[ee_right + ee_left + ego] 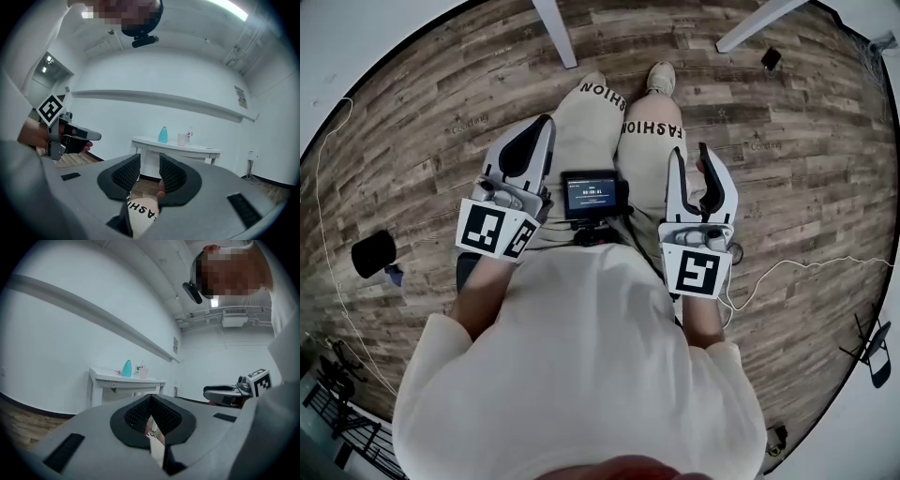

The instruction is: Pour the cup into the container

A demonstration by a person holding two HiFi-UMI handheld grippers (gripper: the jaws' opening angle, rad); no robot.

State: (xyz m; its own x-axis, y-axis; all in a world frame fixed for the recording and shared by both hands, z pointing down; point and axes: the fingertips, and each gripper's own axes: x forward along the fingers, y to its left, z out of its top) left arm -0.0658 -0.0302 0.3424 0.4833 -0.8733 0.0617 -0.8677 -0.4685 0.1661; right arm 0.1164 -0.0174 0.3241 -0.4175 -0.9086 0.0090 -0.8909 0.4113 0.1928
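Head view: from above, steeply down, close over left hand-held gripper (pixel 545 123), right hand-held gripper (pixel 690 153), wood floor (pixel 422 122). Gripper views: level, along own jaws, both facing same distant desk (pixel 104 373); each catches other hand-held gripper at edge.

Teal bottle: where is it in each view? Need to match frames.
Head view: not in it.
Left gripper view: teal bottle left of centre, standing on the white table.
Right gripper view: teal bottle just right of centre, on the same table.
Shared landmark: the pink cup right of it in both.
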